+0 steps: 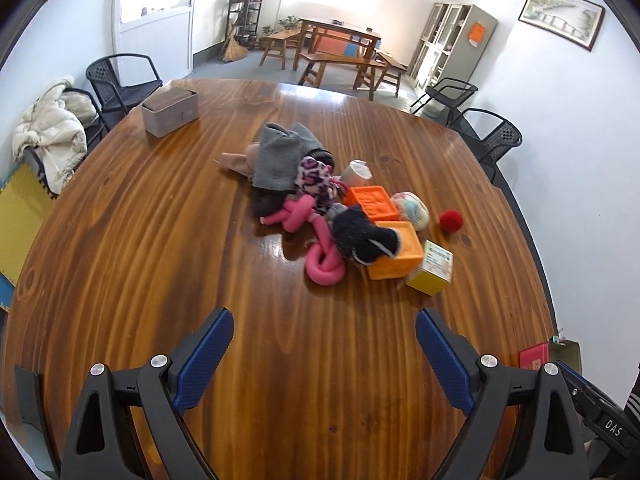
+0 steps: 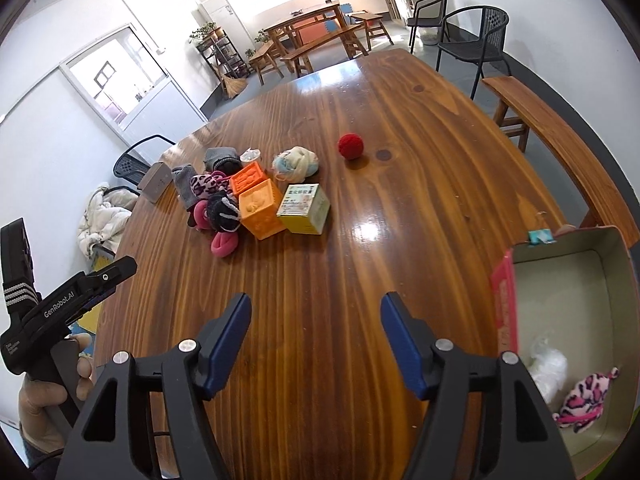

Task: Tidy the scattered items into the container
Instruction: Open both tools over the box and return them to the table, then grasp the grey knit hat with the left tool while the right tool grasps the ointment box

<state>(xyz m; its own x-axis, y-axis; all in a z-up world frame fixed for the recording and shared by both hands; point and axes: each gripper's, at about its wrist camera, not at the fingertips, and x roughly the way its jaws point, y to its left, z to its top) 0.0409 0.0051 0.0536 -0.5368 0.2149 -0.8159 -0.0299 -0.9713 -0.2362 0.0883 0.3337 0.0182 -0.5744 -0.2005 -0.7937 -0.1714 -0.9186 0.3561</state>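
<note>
Closest to me, my left hand-held gripper (image 1: 325, 330) stands wide apart with nothing between its blue pads, only bare wood of the desk (image 1: 160, 240) beneath it, and my right hand-held gripper (image 2: 316, 316) is just as wide and just as empty. Low at the right edge of the right wrist view sits the container (image 2: 612, 264), an open cardboard box with a pink patterned plush (image 2: 586, 396) and something white and crumpled (image 2: 548, 368) lying in its bottom, so I judge the tidying only just under way. The step in hand, as I read it, is the reach out to the pile for the next pick. Past the bare stretch of desk, the nearest pieces are the yellow carton (image 2: 306, 208) and the orange cube (image 2: 260, 208), touching each other at the front of the heap; I would take one of those with the right side, squaring the pads on two flat faces so it does not twist out. The pink foam loop (image 1: 324, 268) and the dark fuzzy toy (image 1: 362, 236) draped on the cube suit the left side better, though lifting the loop may drag its neighbours. Further back lie a second orange block (image 1: 374, 202), the pale yarn bundle (image 2: 296, 164) and grey knitted socks (image 1: 280, 156). The red ball (image 2: 351, 146) sits apart beyond them and could roll, so I would close on it from above.
</note>
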